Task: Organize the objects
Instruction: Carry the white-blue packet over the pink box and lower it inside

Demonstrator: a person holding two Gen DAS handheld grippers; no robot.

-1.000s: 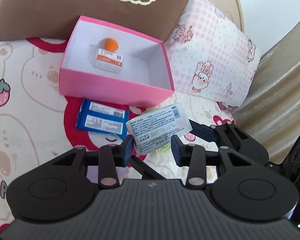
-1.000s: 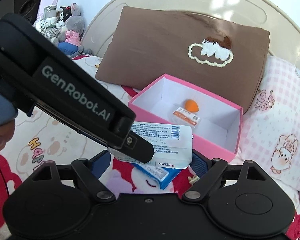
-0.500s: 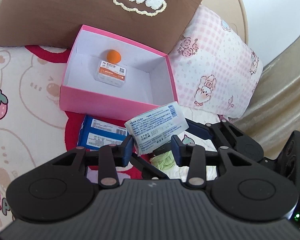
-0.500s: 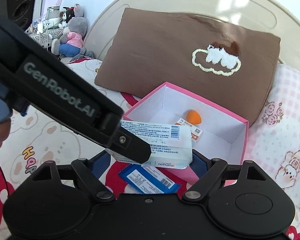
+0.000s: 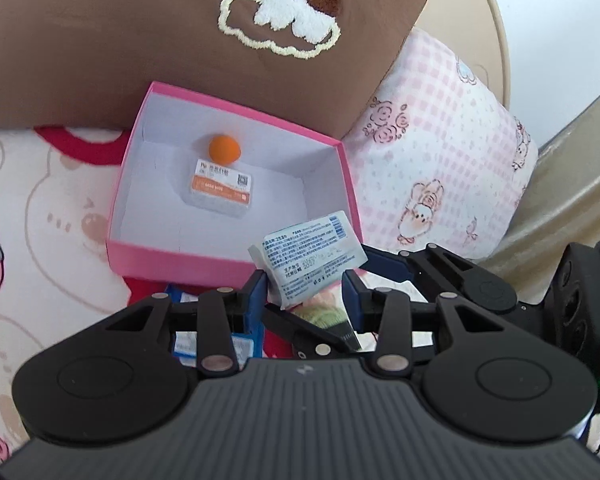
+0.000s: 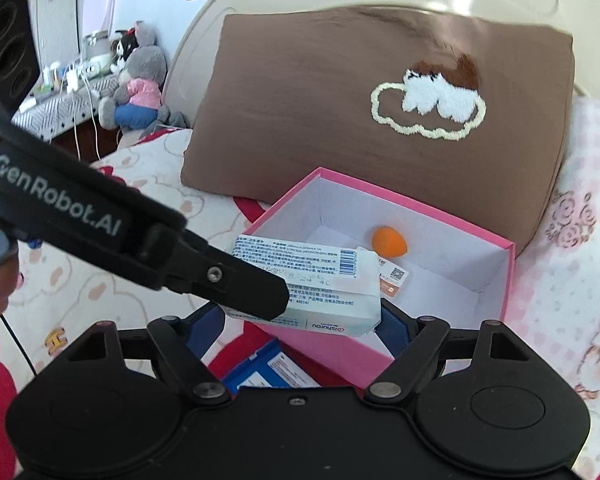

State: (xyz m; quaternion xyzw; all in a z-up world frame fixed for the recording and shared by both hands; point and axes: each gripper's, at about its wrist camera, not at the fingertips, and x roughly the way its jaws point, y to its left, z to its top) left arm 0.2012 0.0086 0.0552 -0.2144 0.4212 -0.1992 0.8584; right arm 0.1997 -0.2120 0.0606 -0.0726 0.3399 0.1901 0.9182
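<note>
A white printed packet [image 5: 308,258] is gripped by the left gripper [image 5: 305,286], whose jaws stand close together with the packet pinched between them near its lower edge. In the right wrist view the same packet [image 6: 306,280] lies across the span of the right gripper [image 6: 302,320], and a dark finger of the left gripper [image 6: 236,280] is seen clamped over its left end. The jaws of the right gripper stand wide, 1 blue pad at each end of the packet, and have just been closing; whether the pads press on the packet cannot be told.

Just ahead of both grippers an open pink box [image 5: 180,256] with a white inside is seen on the printed bedsheet [image 5: 40,216]. The packet is held above the near right corner of the box. Inside the box, further ahead, a small box with an orange label [image 5: 222,188] is lying flat, and an orange egg-shaped sponge [image 5: 224,148] is resting just beyond it. Below the left gripper, in front of the pink box, a blue packet [image 6: 260,372] is lying on the sheet. Behind the pink box a brown pillow [image 6: 320,108] with a cloud motif is leaned, and to the right of it a pink checked pillow [image 5: 440,152] is placed.
</note>
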